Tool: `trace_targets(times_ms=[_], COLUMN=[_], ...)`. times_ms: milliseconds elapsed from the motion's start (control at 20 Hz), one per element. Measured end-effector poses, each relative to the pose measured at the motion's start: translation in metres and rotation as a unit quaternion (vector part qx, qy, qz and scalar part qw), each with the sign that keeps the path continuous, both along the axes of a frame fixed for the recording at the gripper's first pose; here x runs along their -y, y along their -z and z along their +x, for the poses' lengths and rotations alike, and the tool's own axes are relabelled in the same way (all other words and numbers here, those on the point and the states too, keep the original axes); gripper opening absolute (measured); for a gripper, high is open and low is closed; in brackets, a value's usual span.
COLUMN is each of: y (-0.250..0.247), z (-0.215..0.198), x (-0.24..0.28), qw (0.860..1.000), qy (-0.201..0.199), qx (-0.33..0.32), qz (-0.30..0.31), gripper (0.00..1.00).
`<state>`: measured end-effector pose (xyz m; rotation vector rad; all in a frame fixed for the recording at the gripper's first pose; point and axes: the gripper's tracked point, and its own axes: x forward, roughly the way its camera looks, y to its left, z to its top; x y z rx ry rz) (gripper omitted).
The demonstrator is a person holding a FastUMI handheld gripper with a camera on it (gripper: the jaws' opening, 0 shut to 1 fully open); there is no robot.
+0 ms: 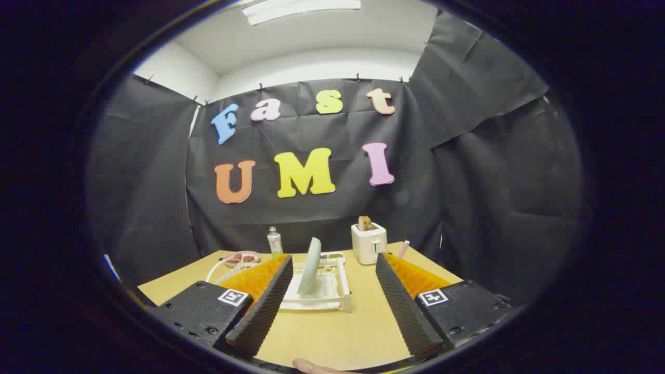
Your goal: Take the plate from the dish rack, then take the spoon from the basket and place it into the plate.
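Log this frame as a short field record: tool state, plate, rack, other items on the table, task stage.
tool: tool open, fingers spread wide, nothing between them
plate: pale plate standing on edge in the dish rack, just ahead of the fingers
rack: white, on the wooden table, between the fingertips
behind rack: toaster with toast in its slot, small bottle
beside rack: pink dish, partly hidden by one finger
spoon and basket: cannot tell
task stage: plate not yet taken
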<state>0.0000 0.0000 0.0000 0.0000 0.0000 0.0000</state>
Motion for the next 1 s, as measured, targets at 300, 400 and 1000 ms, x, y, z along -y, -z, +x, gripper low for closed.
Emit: trace_targets(times_ms=[300,400,1000], y=[0.003,0.003,0.010], z=[0.000,0.000,0.012], x=[0.021,0.029,0.046], qw=[1.000,1.000,0.999], qy=[0.009,0.017,0.029], qx=[-0.010,-0.005,-0.023], qz=[-0.001,-0.009,0.003], gripper=[1.00,1.00,1.00])
